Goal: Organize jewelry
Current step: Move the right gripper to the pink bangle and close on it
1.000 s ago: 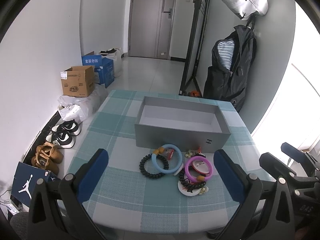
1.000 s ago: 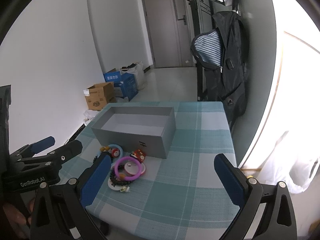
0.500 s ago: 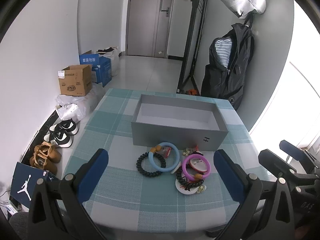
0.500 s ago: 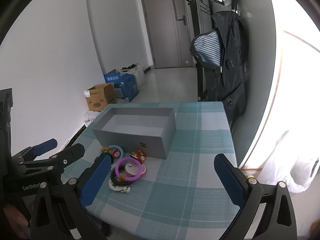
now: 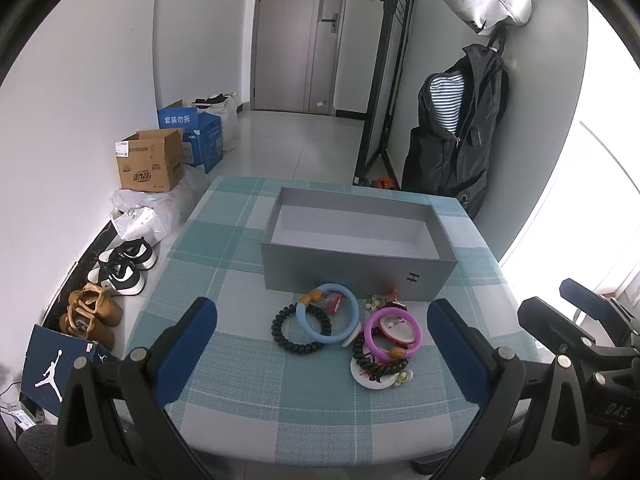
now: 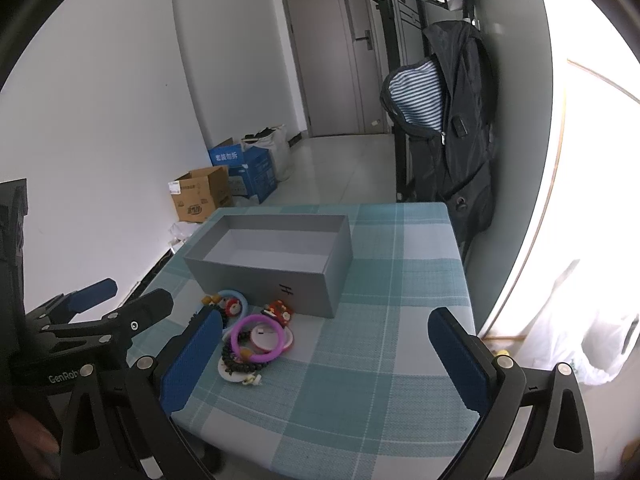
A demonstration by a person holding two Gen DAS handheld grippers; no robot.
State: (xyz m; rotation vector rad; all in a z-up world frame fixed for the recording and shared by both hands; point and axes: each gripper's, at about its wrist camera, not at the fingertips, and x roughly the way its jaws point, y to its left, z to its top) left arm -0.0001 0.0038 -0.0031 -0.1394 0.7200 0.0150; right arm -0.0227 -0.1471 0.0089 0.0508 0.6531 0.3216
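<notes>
An open grey box [image 5: 356, 268] stands on a teal checked tablecloth [image 5: 224, 264]. In front of it lies a pile of jewelry: a blue ring bracelet [image 5: 328, 314], a black coil band [image 5: 298, 332], a purple bracelet [image 5: 392, 332] on a white disc with dark beads [image 5: 372, 364], and small charms [image 5: 380, 300]. The box [image 6: 280, 264] and purple bracelet [image 6: 258, 340] also show in the right wrist view. My left gripper [image 5: 320, 350] is open and empty, held back from the pile. My right gripper [image 6: 324, 356] is open and empty, to the right of the pile.
The table's near edge [image 5: 320, 456] lies just ahead of both grippers. Left of the table, on the floor, are shoes [image 5: 120, 268], cardboard boxes [image 5: 150, 166] and bags. A black backpack [image 5: 460, 136] hangs on the right wall. A door [image 5: 300, 36] is far behind.
Both grippers have drawn back and risen slightly, so the table and pile look a little farther. The jewelry and box have not moved.
</notes>
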